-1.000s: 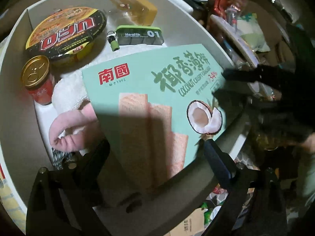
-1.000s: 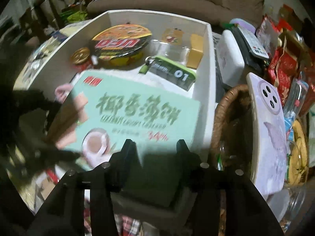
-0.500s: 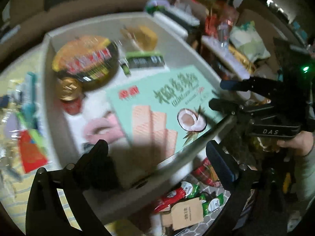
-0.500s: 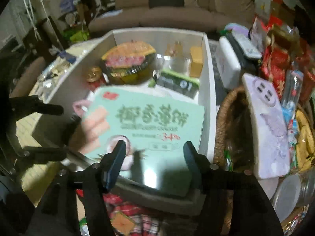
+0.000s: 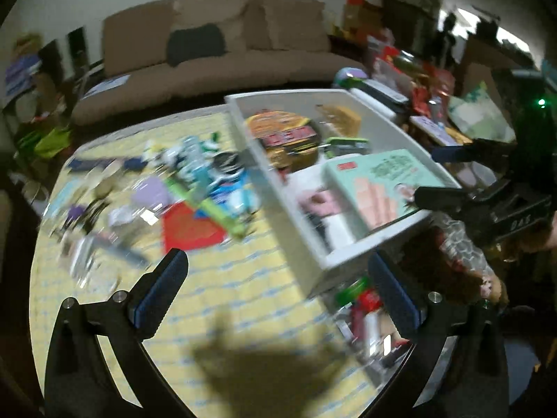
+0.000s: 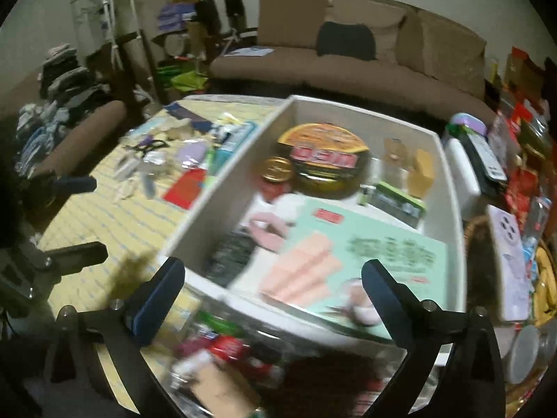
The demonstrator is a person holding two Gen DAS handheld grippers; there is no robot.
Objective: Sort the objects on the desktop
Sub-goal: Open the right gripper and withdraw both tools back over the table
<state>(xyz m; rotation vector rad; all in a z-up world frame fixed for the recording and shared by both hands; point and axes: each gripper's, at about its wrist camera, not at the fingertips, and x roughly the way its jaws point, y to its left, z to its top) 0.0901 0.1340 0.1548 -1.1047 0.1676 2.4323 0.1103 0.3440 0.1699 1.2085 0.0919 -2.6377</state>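
The mint-green cracker box lies flat in the white bin, on top of a pink item and next to a noodle bowl. My left gripper hangs over the yellow mat left of the bin, its jaws opening with nothing between them. My right gripper hovers off the bin's near right corner, jaws opening too, clear of the box. Several loose small items, among them a red envelope, lie on the mat.
A gold-lidded can and a green case also sit in the bin. Snack packets lie by its near wall. A wicker basket and a white power block crowd the right side. A brown sofa stands behind.
Both grippers have drawn back and up from the cracker box, which now rests free in the bin. The right jaws have spread wide. The left view has swung towards the mat.
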